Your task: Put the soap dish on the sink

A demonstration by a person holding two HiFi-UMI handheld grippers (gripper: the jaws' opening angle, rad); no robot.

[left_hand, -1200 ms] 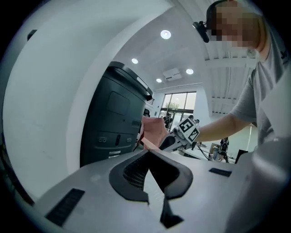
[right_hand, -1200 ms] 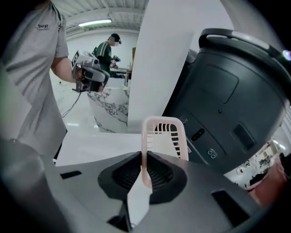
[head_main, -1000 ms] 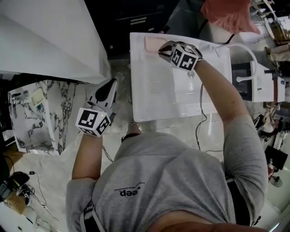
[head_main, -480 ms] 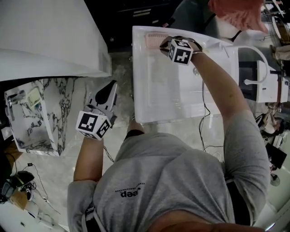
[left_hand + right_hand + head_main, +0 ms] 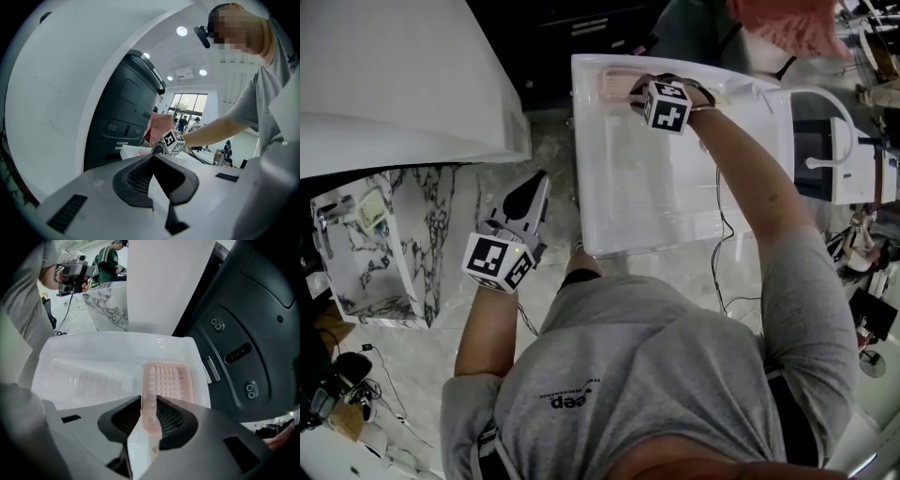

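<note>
Pink slatted plastic soap dish [image 5: 614, 82] rests on white sink [image 5: 656, 239], upper middle; right claw [image 5: 149, 403] just opening, dish edge loosely between; withdrawal remains.

Grey printed T-shirt [image 5: 656, 375]; grey left tool [image 5: 535, 180], right tool [image 5: 150, 401]; black-white marker cubes [image 5: 497, 261].

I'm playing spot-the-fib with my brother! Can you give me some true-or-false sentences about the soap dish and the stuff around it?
1. The soap dish is pink. True.
2. The soap dish lies on the floor. False: it rests at a corner of the white sink.
3. The right hand-held gripper is far from the dish. False: the dish's rim sits between its jaws, which have just been opening.
4. The left hand-held gripper carries a cup. False: it holds nothing.
5. The person's shirt is grey. True.
</note>
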